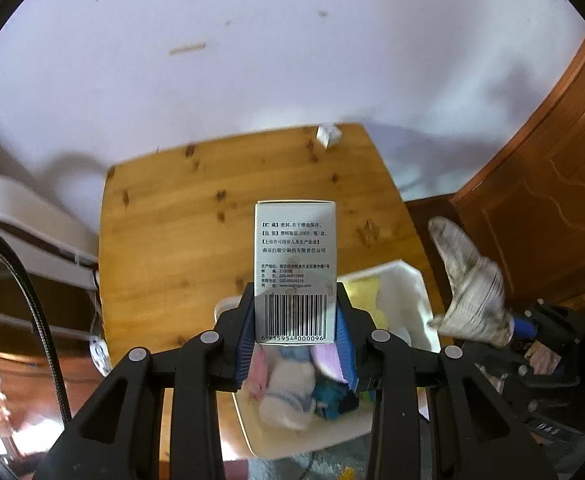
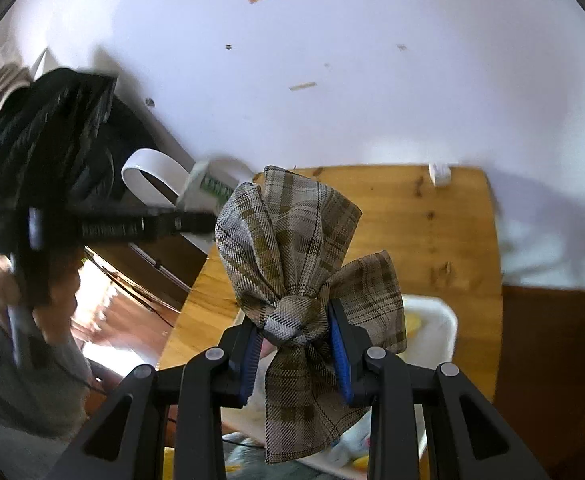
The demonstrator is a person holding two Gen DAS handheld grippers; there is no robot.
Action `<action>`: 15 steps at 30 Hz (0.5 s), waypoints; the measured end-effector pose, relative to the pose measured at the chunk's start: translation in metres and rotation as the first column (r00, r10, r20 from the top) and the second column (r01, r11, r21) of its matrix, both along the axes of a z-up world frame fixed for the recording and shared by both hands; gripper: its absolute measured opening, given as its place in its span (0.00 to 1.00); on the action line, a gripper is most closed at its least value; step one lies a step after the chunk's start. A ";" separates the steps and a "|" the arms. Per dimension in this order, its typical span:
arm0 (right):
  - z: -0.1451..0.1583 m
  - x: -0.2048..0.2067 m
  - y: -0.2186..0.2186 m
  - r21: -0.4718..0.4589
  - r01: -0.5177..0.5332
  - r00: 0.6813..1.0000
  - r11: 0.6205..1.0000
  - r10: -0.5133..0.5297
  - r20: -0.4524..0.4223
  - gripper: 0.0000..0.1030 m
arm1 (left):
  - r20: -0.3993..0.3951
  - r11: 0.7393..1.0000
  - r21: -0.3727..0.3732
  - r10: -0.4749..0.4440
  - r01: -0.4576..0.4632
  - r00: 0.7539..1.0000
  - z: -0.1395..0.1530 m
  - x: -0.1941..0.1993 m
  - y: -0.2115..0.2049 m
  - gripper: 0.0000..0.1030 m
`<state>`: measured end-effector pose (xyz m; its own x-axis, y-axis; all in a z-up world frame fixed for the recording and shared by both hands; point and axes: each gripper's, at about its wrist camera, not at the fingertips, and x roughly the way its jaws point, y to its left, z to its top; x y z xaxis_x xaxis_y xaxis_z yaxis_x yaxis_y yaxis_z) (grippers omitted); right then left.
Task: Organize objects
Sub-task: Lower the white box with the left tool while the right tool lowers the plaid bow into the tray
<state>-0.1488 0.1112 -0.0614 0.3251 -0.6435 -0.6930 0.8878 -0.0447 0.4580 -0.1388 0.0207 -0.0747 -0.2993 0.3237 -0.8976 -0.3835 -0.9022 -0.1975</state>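
A white plastic bin [image 1: 404, 292] sits at the near end of the wooden table [image 1: 196, 240], and it holds a jumble of soft things: pink and pale blue cloth, a white rolled piece, something teal, and a yellow item against the far wall. The left gripper [image 1: 295, 320] has its jaws closed narrow on a small white medicine box [image 1: 295, 256], the blue pads pressing its two sides just above the barcode; the box stands with its long axis pointing away from the camera, its top edge toward the far end of the table, and it hangs above the bin's near-left part. The right gripper [image 2: 295, 332] has its jaws fully drawn in on the knot of a plaid cloth bow [image 2: 292, 256], whose wings fan out up and to the right and whose tail hangs down between the fingers, over the bin [image 2: 436, 320]. In the right wrist view the left gripper [image 2: 196, 220] with its box [image 2: 206, 190] shows blurred at the left. The far half of the table lies bare save for a small white object [image 1: 328, 134] at its back edge, close to the wall [image 1: 292, 60]; a brown wooden cabinet [image 1: 540, 184] stands to the right.
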 end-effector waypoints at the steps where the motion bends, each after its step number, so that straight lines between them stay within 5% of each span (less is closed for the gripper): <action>1: -0.001 0.002 0.003 0.006 0.007 1.000 1.000 -0.007 0.012 0.31 | 0.009 1.000 -0.001 0.007 -0.007 1.000 -0.005 0.005 -0.001 0.36; 15: -0.045 0.025 0.007 0.184 0.051 0.991 0.982 -0.073 0.114 0.31 | 0.084 0.997 -0.073 0.036 -0.030 0.996 -0.052 0.047 -0.001 0.37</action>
